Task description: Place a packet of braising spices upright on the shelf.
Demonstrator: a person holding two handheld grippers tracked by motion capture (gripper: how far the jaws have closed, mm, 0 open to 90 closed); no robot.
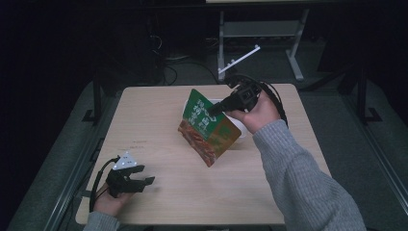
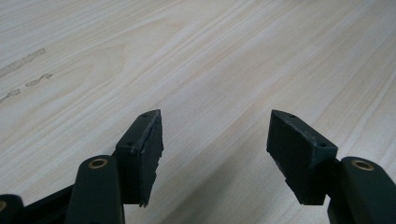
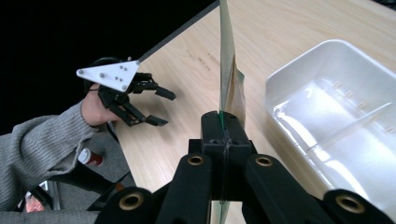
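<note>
A green and orange food pouch (image 1: pixel 207 127) hangs above the middle of the wooden table (image 1: pixel 159 168), tilted down to the right. My right gripper (image 1: pixel 215 109) is shut on its upper edge. In the right gripper view the pouch (image 3: pixel 228 74) stands edge-on, clamped between the closed jaws of the right gripper (image 3: pixel 223 127). My left gripper (image 1: pixel 146 175) rests low near the table's front left corner, open and holding nothing; the left gripper (image 2: pixel 215 135) has bare tabletop between its spread jaws. That gripper (image 3: pixel 163 108) is also seen from the right gripper view, off to the pouch's left.
A white plastic tray (image 3: pixel 299 77) with a divider sits on the table behind the pouch, its rim (image 1: pixel 217 101) peeking out. Faint marks (image 2: pixel 28 70) stain the tabletop. A metal table frame (image 1: pixel 262 33) and cables stand on the dark floor behind.
</note>
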